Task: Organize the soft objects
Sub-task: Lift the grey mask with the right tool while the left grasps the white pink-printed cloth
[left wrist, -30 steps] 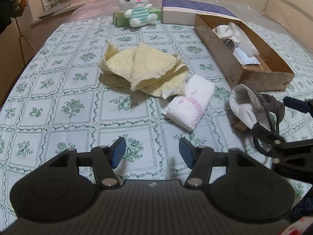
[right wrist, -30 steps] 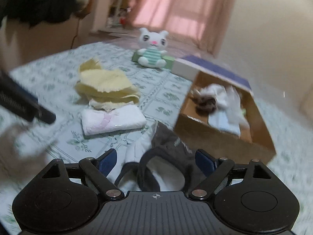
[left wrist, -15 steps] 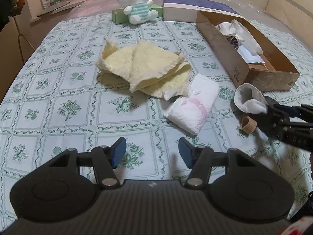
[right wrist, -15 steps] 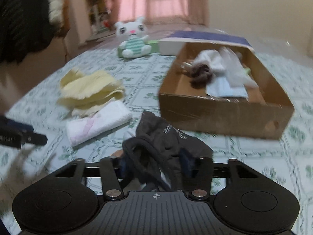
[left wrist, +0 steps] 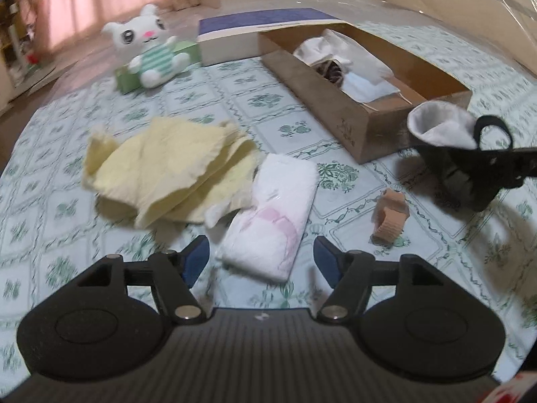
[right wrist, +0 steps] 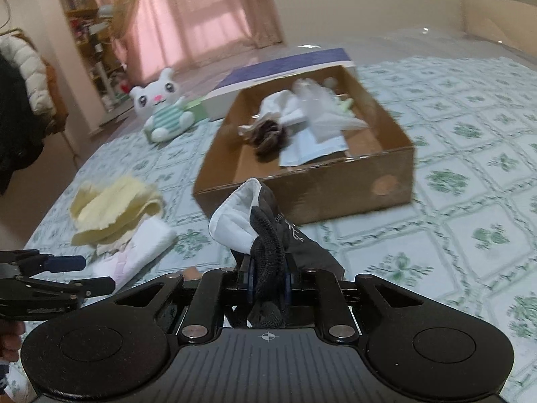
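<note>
Here the right claw (right wrist: 268, 280) pinches a crumpled dark, white-lined garment (right wrist: 265, 221); left claw (left wrist: 261, 256) spread.

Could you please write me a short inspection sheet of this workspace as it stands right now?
Surface: green floral tablecloth, partly covered.
Job's things: dark mask with white lining held above the cloth; yellow cloths piled loosely; folded white towel beside them; cardboard box open, already holding white fabric and a dark scrunchie.
Clutter: plush bunny leaning on a green box; small tan band on the cloth; blue-topped lid behind the box.
Grippers: left hand-held gripper open, over the towel; right hand-held gripper shut on the mask.
Cables: nothing seen.
Surroundings: pink curtains, shelving.
</note>
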The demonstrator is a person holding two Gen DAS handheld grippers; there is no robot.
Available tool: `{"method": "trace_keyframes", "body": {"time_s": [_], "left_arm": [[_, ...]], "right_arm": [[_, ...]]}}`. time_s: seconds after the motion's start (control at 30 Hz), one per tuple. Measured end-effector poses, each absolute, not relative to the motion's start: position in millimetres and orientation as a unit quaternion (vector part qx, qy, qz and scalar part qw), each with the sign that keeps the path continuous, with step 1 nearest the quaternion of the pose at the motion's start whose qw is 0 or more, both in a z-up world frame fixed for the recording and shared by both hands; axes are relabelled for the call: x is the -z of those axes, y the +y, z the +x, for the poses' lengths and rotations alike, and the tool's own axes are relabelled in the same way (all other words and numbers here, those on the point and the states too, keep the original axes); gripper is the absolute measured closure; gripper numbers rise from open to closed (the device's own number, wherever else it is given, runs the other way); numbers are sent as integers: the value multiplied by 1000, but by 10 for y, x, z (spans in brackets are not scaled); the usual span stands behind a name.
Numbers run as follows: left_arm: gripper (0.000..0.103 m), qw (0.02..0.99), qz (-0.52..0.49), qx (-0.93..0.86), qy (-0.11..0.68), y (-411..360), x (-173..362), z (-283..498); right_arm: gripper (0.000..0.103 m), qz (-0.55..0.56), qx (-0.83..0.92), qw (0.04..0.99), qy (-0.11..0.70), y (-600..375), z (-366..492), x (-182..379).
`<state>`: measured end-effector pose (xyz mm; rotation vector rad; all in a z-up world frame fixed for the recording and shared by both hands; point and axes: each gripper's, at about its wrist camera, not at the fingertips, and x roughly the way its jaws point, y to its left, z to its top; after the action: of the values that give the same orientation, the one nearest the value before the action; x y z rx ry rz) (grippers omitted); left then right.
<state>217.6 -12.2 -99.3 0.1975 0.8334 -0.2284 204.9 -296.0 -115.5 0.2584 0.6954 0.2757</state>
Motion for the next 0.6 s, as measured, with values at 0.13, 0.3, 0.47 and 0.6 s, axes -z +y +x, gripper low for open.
{"method": "trace_keyframes", "body": {"time_s": [0.13,0.3,0.47,0.6], "left_arm": [[36,894,106,124,416,-149,1102,2326],[41,889,97,124,431,-154,1184,2455],[50,886,80,115,442,-137,1222,2523],[57,886,67,125,441,-144,1159,2451]], "right_arm": [[87,133,-119,922,344,-3070,1997,1143],[87,141,-112,920,349,-3129,1945,1145],[87,144,-111,918,352,-3119,1913,1133],[87,148,-114,916,354,-3127,1902,1112]]}}
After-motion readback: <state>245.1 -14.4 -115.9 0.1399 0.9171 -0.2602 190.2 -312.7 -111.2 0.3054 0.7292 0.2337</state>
